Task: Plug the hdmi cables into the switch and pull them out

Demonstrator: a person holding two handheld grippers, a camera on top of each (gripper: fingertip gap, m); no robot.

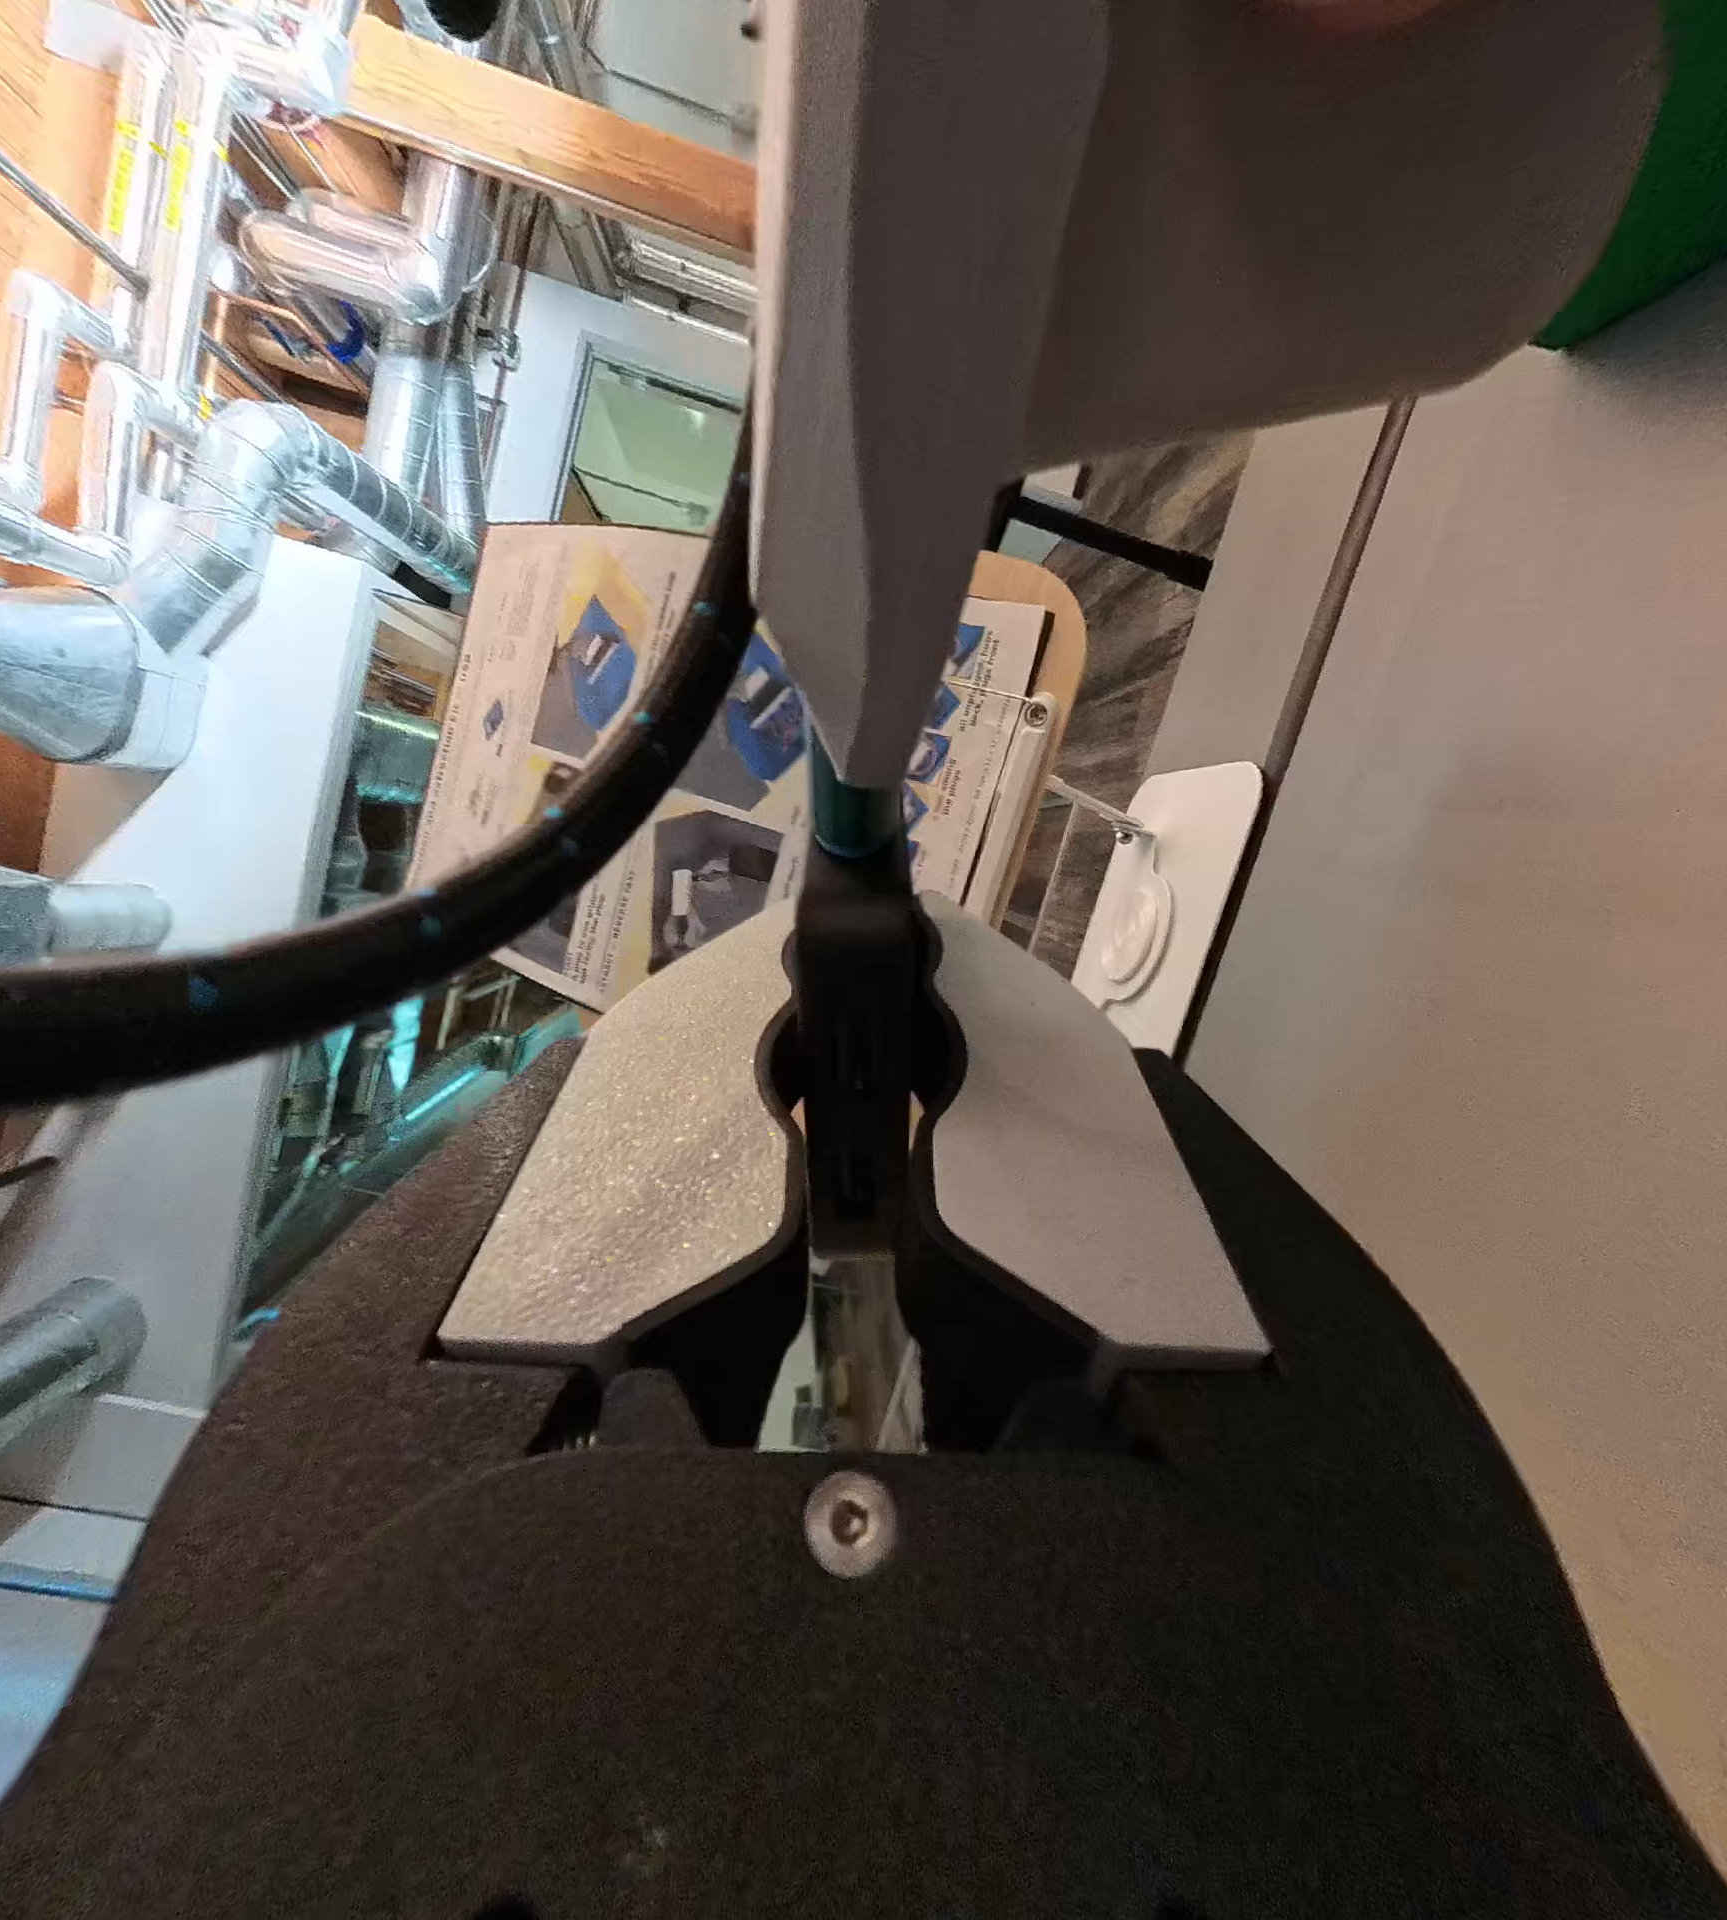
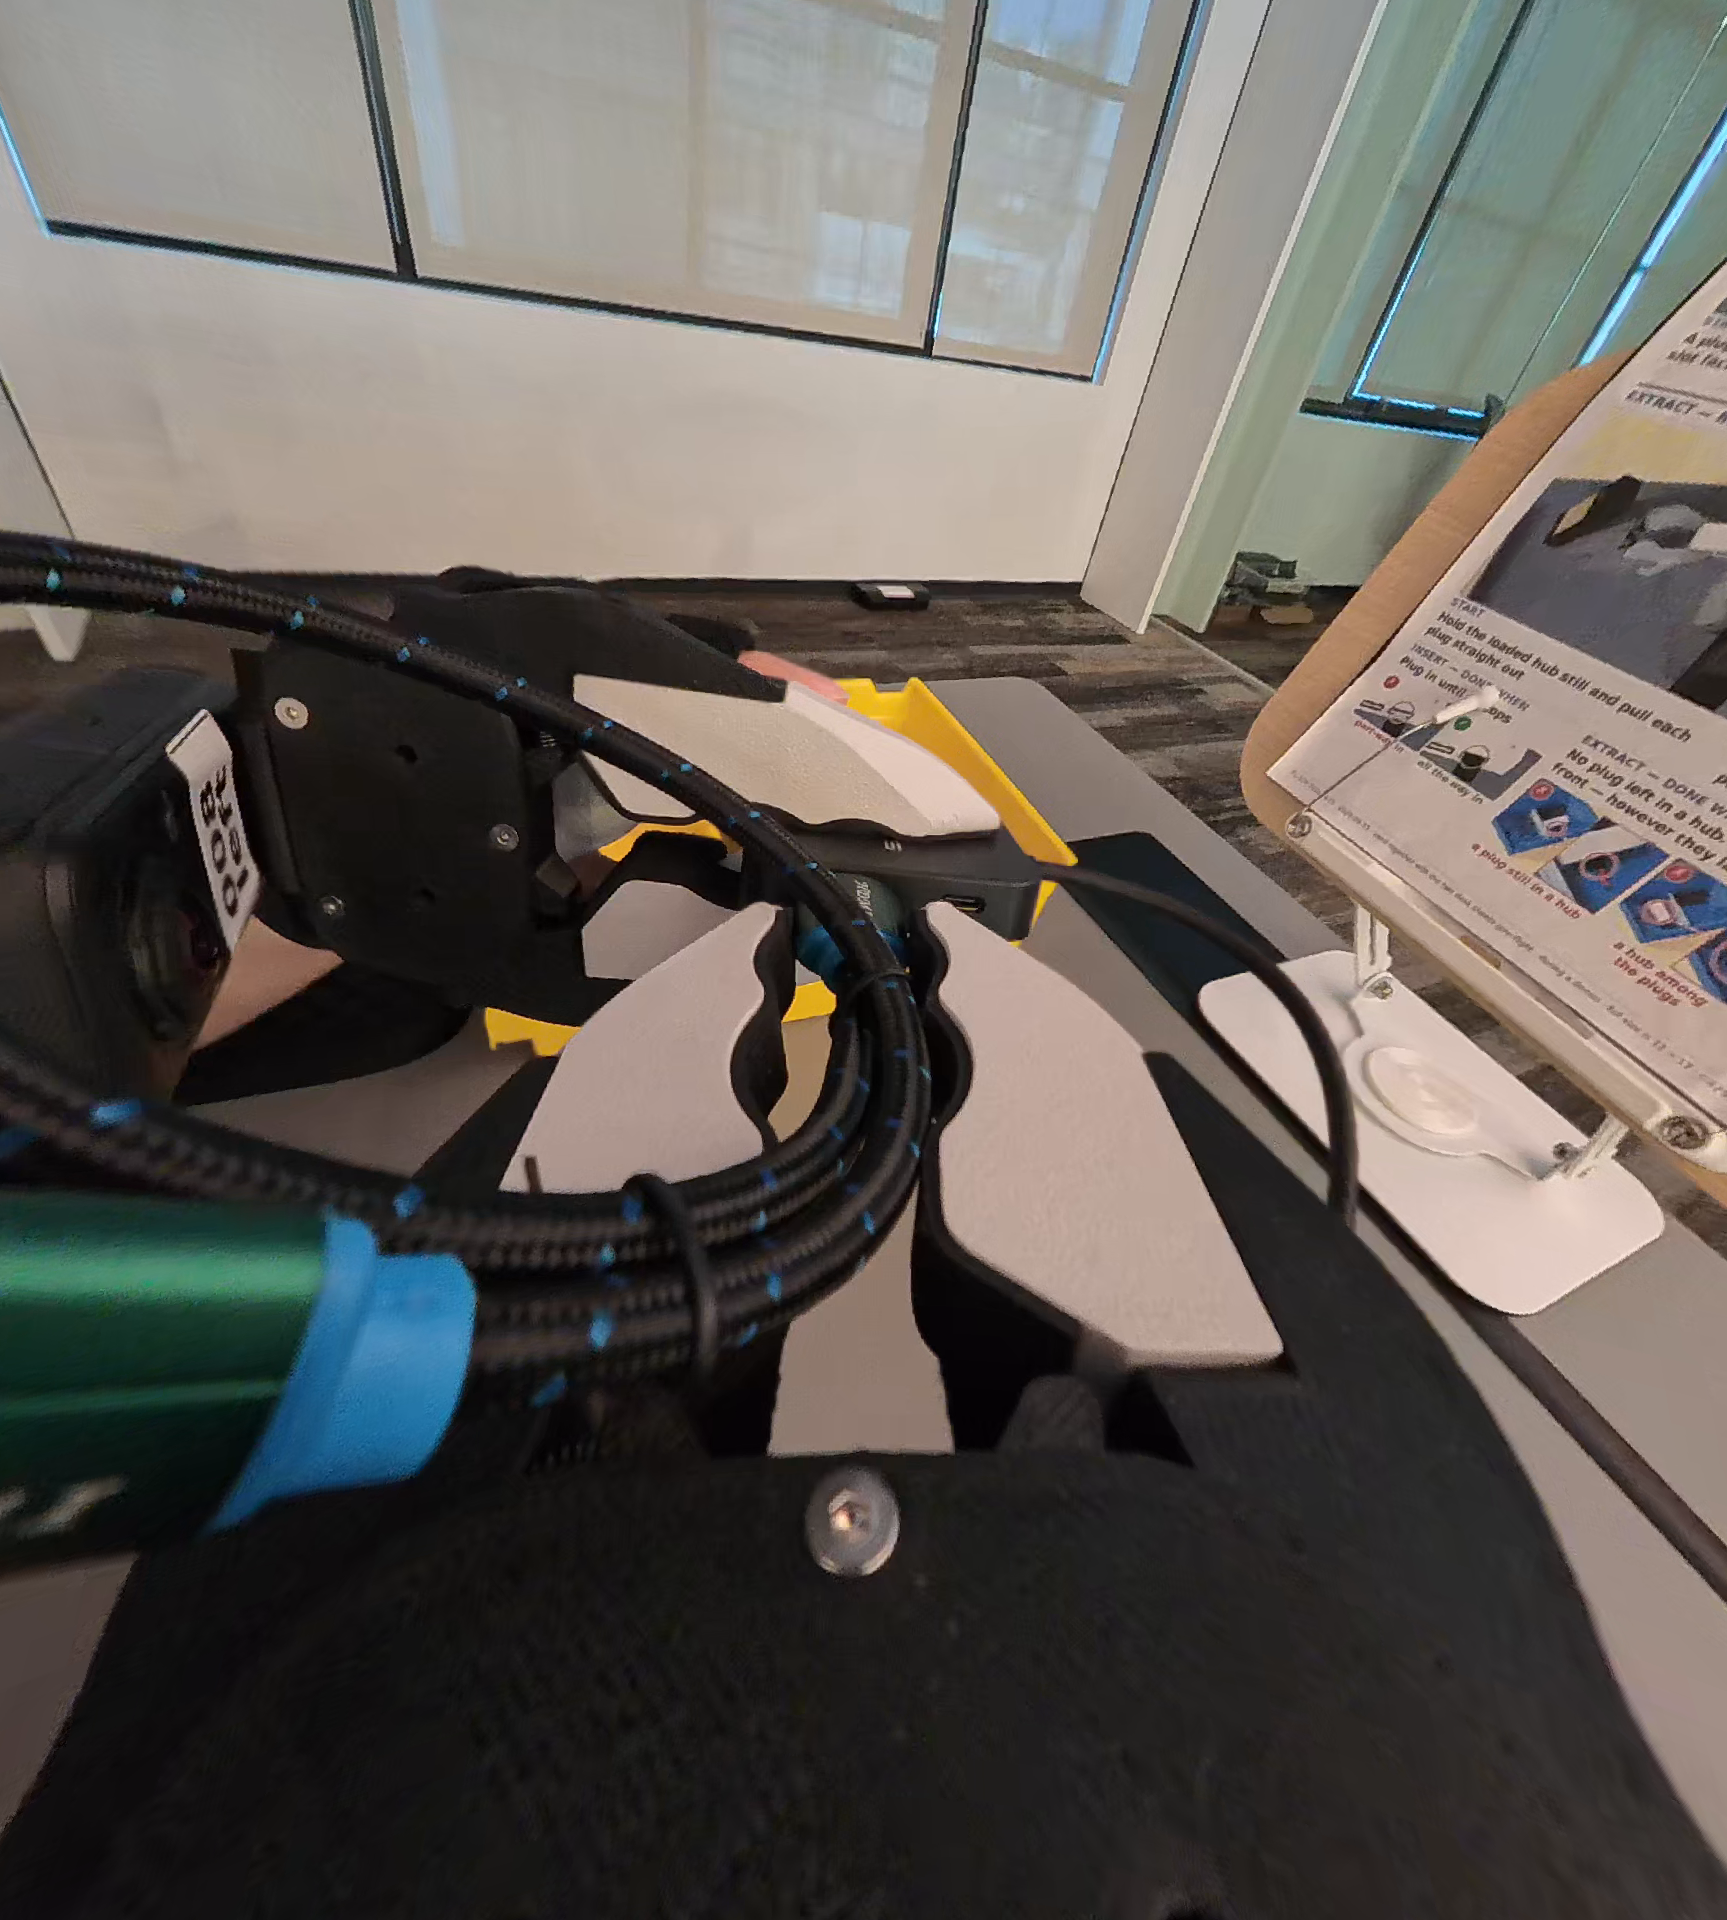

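Frame centre: left gripper (image 1: 854, 997) clamps the switch (image 1: 851, 1091) | right gripper (image 2: 854, 935) clamps HDMI plug (image 2: 864, 914) | one yellow bin (image 2: 952, 743), contents hidden

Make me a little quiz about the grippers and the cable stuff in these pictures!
1. True or false: the left gripper is clamped on the dark switch.
2. What colour is the bin behind the switch? A red, B yellow, C white.
3. Fill in the gap: the braided cable is black with ___ flecks.

Key: 1 true. 2 B. 3 blue.
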